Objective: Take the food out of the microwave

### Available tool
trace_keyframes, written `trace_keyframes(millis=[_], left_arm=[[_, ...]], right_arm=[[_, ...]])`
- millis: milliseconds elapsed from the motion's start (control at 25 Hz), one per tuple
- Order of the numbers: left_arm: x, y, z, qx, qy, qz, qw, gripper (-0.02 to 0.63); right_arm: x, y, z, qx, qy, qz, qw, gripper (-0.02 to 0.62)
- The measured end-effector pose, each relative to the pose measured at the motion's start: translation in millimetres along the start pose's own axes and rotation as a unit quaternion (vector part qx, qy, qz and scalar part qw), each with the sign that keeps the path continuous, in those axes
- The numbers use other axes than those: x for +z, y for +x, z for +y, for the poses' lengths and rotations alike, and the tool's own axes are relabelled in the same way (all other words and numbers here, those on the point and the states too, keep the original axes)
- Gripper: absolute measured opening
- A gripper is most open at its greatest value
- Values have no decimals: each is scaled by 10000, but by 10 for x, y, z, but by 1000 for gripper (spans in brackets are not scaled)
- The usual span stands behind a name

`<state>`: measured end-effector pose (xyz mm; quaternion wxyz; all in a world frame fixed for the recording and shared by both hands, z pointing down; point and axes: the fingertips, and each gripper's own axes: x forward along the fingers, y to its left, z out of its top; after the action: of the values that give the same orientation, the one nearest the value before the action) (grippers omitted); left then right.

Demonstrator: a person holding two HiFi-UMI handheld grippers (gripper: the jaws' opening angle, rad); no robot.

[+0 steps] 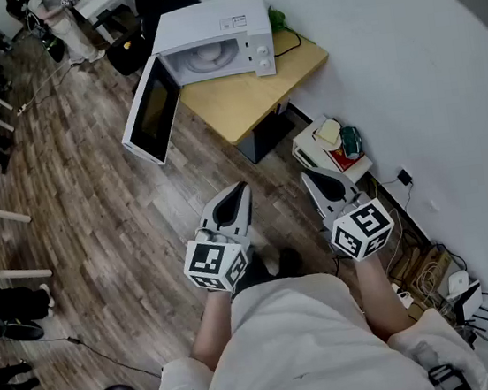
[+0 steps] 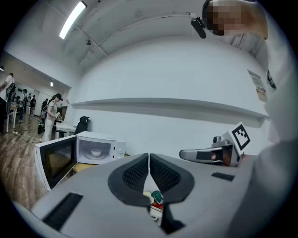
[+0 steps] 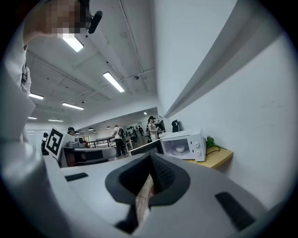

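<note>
A white microwave (image 1: 216, 37) stands on a wooden table (image 1: 245, 100) against the wall, its door (image 1: 153, 112) swung wide open to the left. Inside it sits a white bowl (image 1: 208, 56) on the turntable, also seen as the bowl (image 2: 96, 152) and the bowl (image 3: 180, 148). My left gripper (image 1: 242, 186) and right gripper (image 1: 305, 174) are held side by side in front of the person's body, well short of the table. Both are shut with nothing between the jaws. In each gripper view the jaws meet at the tip.
A low white stand (image 1: 332, 153) with a green item and papers sits on the floor by the wall, just ahead of the right gripper. Cables and boxes (image 1: 433, 276) lie along the wall at right. People and desks fill the far left of the room.
</note>
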<state>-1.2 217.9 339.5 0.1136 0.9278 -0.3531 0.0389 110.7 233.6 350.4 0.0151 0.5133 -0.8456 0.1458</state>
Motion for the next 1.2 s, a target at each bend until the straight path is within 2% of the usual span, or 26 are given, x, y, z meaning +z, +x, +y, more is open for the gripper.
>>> trace_keyframes(millis=[480,760,1200], left_arm=[[-121,26,-12,154,-83,105,9998,12],[-172,37,207,310,-147,142,9993,12],[-18,477,784,446,-174,23,9989,12]], right_arm=[[-56,64,56,249,-90,85,9996,-2],[-115,352,179,564,-125,213,9981,-2],[65,1042,-120,622,-350,412,9966,-1]])
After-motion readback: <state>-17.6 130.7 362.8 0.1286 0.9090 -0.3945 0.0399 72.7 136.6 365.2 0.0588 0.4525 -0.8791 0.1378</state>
